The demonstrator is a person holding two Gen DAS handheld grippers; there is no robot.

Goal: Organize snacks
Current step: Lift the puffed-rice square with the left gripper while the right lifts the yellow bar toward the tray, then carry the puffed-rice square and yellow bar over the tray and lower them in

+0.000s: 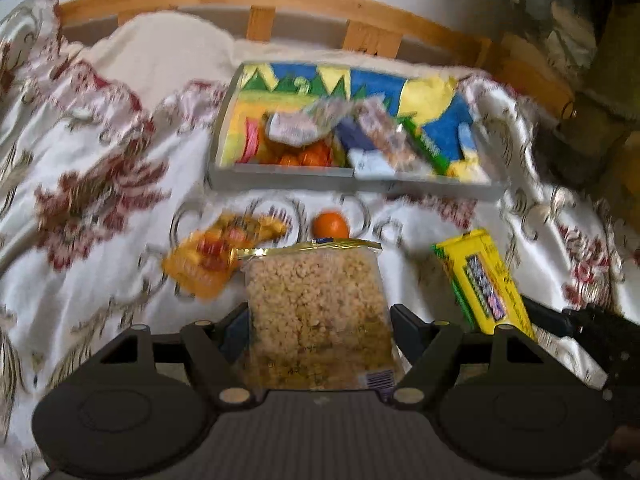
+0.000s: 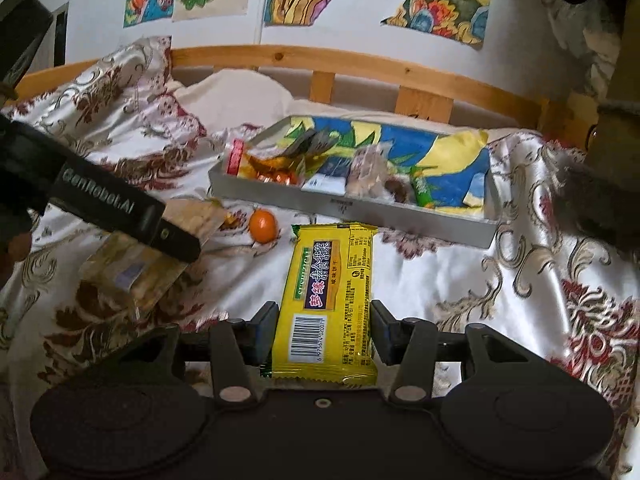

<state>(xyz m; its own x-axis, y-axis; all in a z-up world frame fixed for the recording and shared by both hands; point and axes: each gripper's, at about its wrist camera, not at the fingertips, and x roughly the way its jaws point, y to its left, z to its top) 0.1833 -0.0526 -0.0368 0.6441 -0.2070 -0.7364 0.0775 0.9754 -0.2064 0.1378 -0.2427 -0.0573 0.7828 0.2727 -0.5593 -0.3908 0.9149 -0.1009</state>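
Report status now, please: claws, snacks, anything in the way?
Left claw grips puffed rice pack. Right claw grips yellow biscuit pack. Tray ahead, path clear.

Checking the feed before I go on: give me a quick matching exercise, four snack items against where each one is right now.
Items:
1. clear pack of puffed grain
2. yellow biscuit pack
3. small orange fruit
4. green-wrapped bar

Places:
A. lying in the grey tray
B. loose on the patterned bedspread, in front of the tray
C. between the fingers of the left gripper
D. between the fingers of the right gripper

Pairs: 1-C, 2-D, 3-B, 4-A
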